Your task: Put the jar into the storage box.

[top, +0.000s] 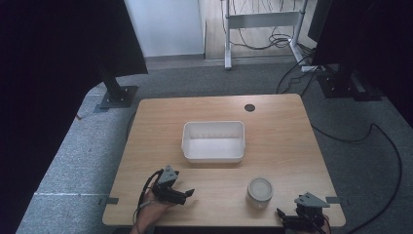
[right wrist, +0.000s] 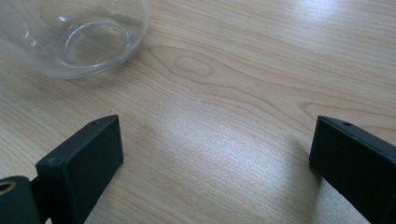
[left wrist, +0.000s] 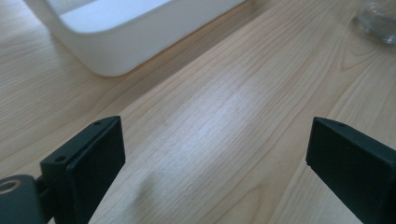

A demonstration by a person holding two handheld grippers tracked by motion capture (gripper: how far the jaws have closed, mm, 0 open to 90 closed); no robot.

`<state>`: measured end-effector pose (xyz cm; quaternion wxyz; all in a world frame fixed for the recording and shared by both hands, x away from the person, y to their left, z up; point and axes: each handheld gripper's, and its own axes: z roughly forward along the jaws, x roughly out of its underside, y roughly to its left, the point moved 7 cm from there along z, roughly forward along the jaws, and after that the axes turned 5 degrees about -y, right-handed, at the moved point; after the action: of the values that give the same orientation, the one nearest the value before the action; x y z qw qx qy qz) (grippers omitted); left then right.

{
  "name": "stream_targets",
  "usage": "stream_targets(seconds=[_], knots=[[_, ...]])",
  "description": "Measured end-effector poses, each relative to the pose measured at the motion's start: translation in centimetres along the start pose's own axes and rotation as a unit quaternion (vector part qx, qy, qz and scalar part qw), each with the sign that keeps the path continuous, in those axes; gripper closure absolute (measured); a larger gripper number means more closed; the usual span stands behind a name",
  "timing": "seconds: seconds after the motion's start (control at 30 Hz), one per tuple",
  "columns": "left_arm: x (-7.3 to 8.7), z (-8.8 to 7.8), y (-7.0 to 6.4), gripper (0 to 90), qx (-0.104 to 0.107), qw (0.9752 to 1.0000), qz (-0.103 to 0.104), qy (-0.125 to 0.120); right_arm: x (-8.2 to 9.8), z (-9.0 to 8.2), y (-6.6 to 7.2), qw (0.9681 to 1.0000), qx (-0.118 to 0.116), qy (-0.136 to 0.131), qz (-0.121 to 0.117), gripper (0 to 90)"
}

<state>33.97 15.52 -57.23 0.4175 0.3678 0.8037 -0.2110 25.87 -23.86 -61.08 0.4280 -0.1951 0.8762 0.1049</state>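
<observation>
A wooden bench [top: 272,126] carried a white rectangular tub [top: 213,141] at its centre and a clear glass jar [top: 259,192] nearer the front edge, to the right. The left tool [top: 182,196] lay at the near left of the bench, held by a hand [top: 153,207], pointing right toward the jar but well apart from it; its jaws stood wide apart with bare wood between them, gripping nothing. In the left gripper view the tub [left wrist: 135,32] lay ahead to the left and the jar [left wrist: 380,21] at the far right corner. The right tool [top: 285,217] sat at the near right corner, just beside the jar, jaws likewise spread wide and empty; the jar [right wrist: 74,37] lay ahead on the left, untouched.
</observation>
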Motion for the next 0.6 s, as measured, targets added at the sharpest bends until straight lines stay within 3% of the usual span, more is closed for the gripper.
stream_targets(seconds=[0.6], knots=[[-2.7, 1.8, -3.4, 3.7, 0.045, 0.9984, 0.032, -0.011, 0.0, 0.0, 0.0, 1.0000, 0.000, 0.000, 0.000, 2.3]])
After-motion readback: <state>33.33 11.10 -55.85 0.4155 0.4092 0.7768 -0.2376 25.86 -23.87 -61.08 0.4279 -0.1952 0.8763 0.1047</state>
